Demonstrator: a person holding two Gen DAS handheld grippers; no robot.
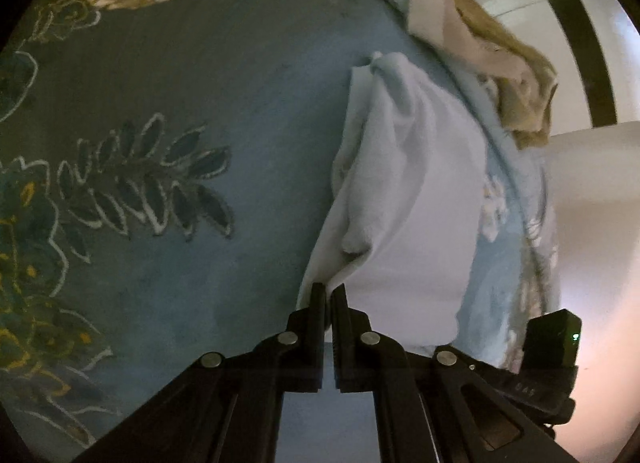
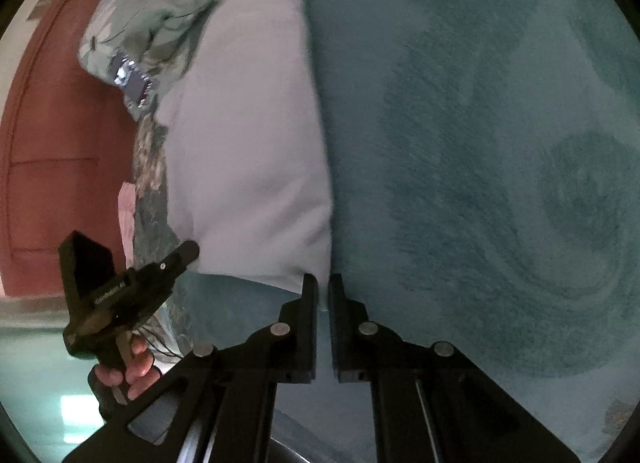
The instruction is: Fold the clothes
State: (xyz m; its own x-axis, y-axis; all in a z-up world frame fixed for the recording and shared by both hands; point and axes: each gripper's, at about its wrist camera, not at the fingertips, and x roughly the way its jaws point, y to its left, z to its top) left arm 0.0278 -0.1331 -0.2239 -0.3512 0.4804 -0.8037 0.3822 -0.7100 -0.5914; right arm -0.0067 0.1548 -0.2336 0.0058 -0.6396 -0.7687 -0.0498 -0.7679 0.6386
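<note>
Pale lavender garment (image 1: 408, 199), bunched and creased, on the blue floral bedspread (image 1: 224, 79)

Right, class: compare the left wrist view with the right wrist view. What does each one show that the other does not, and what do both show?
Only the left wrist view shows the tan garment at the bed's edge and the leaf pattern on the bedspread. Only the right wrist view shows a hand gripping the left gripper's handle, plus a reddish door. Both show the white cloth lying on the blue bedspread, with closed fingers pinching its near edge.
</note>
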